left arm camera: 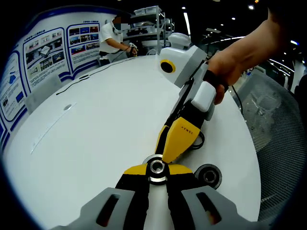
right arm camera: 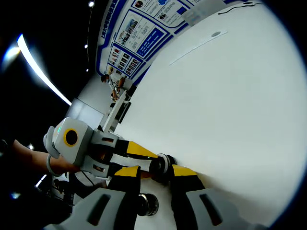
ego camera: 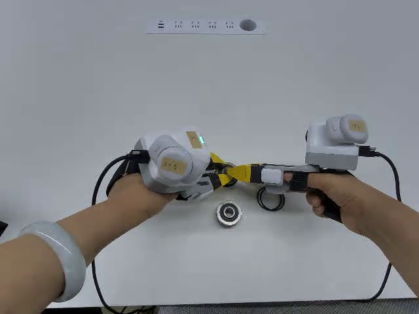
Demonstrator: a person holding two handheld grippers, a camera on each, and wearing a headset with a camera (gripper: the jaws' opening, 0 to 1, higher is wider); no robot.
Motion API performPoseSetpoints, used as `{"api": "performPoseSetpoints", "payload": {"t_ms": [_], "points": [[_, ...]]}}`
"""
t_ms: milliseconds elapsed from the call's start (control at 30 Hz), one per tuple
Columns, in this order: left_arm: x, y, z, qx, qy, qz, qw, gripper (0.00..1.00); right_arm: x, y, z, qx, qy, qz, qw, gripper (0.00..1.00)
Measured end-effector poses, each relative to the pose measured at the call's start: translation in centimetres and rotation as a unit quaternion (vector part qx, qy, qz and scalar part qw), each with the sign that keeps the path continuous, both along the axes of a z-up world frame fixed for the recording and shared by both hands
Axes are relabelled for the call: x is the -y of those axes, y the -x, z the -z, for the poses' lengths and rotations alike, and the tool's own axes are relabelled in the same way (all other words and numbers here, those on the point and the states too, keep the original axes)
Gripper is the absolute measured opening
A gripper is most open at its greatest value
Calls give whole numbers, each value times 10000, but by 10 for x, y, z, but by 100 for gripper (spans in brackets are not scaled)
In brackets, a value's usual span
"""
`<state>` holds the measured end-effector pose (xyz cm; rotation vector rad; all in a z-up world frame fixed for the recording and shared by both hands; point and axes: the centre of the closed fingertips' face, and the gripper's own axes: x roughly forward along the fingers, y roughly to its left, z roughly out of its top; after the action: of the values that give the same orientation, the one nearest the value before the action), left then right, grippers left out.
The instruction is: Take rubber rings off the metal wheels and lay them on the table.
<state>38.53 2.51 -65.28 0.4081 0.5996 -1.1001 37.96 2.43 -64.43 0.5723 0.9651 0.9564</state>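
A metal wheel (left arm camera: 157,167) with a black rubber ring around it is held just above the white table between both grippers. My left gripper (left arm camera: 157,173) is shut on it from the left, its yellow jaws on either side. From the opposite side my right gripper (right arm camera: 158,171) is shut on the wheel's rubber rim (right arm camera: 162,165). In the head view the two sets of yellow jaws meet at the wheel (ego camera: 229,175). A bare metal wheel (ego camera: 229,213) lies on the table below them, and a loose rubber ring (ego camera: 270,199) lies to its right.
The white table (ego camera: 209,85) stretches far back to a power strip (ego camera: 206,26) at its far edge. Black cables (ego camera: 98,190) trail from both grippers toward the near edge. In the left gripper view, a person (left arm camera: 112,38) stands beyond the table.
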Motion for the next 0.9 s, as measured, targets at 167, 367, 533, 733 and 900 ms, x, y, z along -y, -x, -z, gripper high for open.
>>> {"api": "performPoseSetpoints", "payload": {"t_ms": [167,367,533,733,900], "points": [[0,0,0,4,0,6,10000,13,1,7,3,-66,-7,-54,10000,25],[0,0,0,3,7,14,10000,13,2,9,1,-101,-90,37,9999,24],[0,0,0,6,8,19,10000,13,4,9,0,-91,-138,122,9998,24],[-1,0,0,3,2,21,10000,13,4,8,-7,-23,-265,163,9995,22],[-1,0,0,2,-1,16,10000,13,4,-1,-6,68,-198,214,9996,25]]}}
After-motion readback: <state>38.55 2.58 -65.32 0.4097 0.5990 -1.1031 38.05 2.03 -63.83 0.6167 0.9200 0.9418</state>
